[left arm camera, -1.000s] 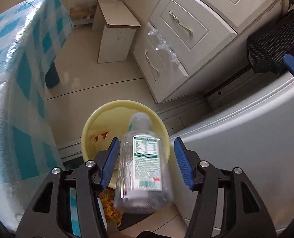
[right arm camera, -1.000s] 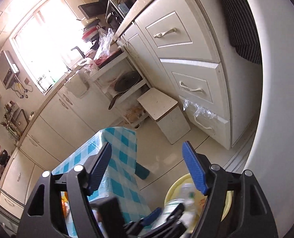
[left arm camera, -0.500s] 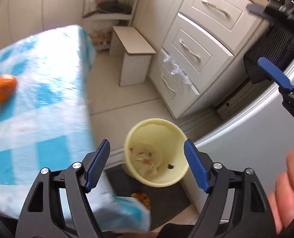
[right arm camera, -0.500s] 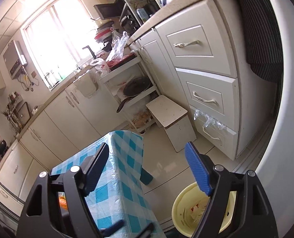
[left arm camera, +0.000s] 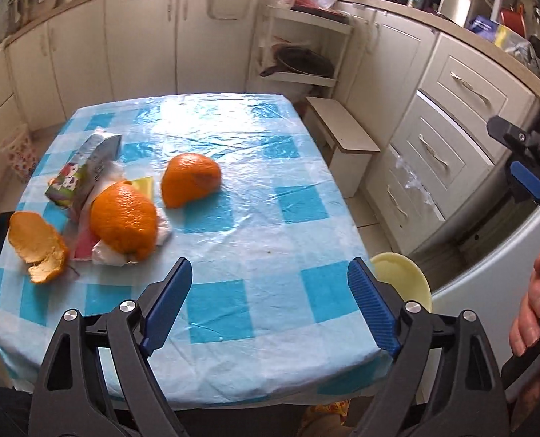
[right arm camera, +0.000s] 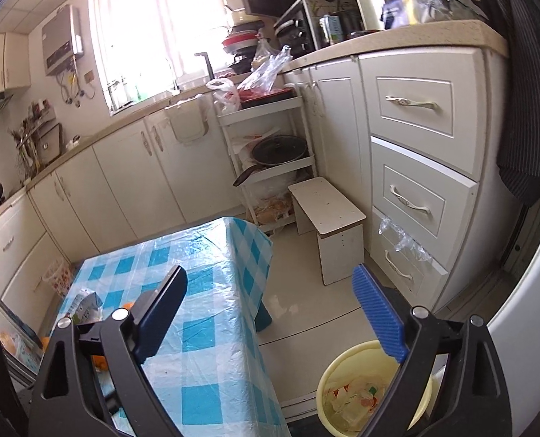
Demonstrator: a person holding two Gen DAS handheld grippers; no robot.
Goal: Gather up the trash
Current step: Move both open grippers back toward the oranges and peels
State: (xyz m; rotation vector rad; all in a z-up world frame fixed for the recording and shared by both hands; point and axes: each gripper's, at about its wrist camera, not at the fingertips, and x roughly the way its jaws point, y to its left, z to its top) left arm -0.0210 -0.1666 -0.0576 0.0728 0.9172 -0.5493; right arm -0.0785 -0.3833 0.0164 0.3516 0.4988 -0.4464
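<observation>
Three pieces of orange peel (left arm camera: 123, 224) are seen on the blue-checked tabletop (left arm camera: 262, 189), grouped toward nine o'clock in the left wrist view. The largest piece rests on crumpled white paper (left arm camera: 106, 253), another (left arm camera: 190, 179) lies just beside it at one o'clock, and a third (left arm camera: 37, 245) sits near the tabletop's edge at nine o'clock. A small drink carton (left arm camera: 84, 171) lies tipped at eleven o'clock of the largest peel. A yellow bin (right arm camera: 375, 389) is placed on the floor beside the tabletop, at five o'clock in the right wrist view, with wrappers and scraps inside. The left gripper (left arm camera: 270, 306) is held above the near edge of the tabletop, its jaws opening with nothing between them. The right gripper (right arm camera: 273, 313) is likewise empty, jaws opening, above the bin and the tabletop's corner.
</observation>
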